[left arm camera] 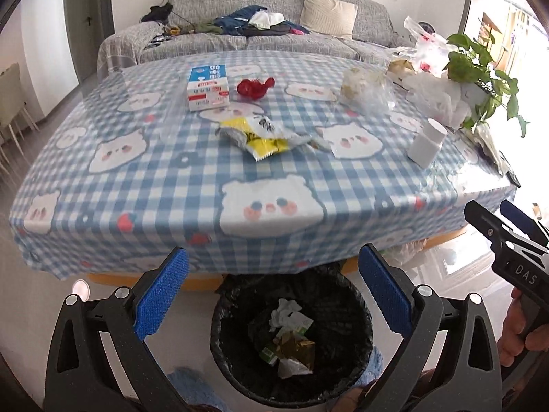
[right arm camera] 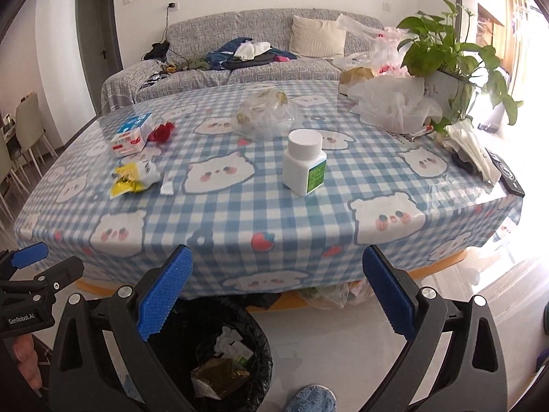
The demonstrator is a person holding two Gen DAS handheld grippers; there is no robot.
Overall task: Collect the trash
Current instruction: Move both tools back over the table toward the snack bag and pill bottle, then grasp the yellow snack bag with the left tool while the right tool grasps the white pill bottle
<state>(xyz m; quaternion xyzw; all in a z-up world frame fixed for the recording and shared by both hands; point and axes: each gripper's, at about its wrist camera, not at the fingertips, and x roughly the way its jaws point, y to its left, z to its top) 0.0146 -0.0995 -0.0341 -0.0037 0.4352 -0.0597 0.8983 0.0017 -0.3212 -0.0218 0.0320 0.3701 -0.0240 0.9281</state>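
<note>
One crumpled yellow-white wrapper (left arm camera: 255, 135)

"DAS" on right hand-held gripper (left arm camera: 490, 219), "GenRobot.AI" on left hand-held gripper (right arm camera: 37, 264)

Bright daylight, right-side glare, perhaps slight blur, fisheye-warped edges.

I see a round bin lined with a black plastic bag (left arm camera: 291, 340) on the floor below the table edge, holding crumpled paper and gold foil. On the table lie a torn yellow-and-white snack wrapper (left arm camera: 255, 134) and a crumpled red wrapper (left arm camera: 254, 86).
</note>
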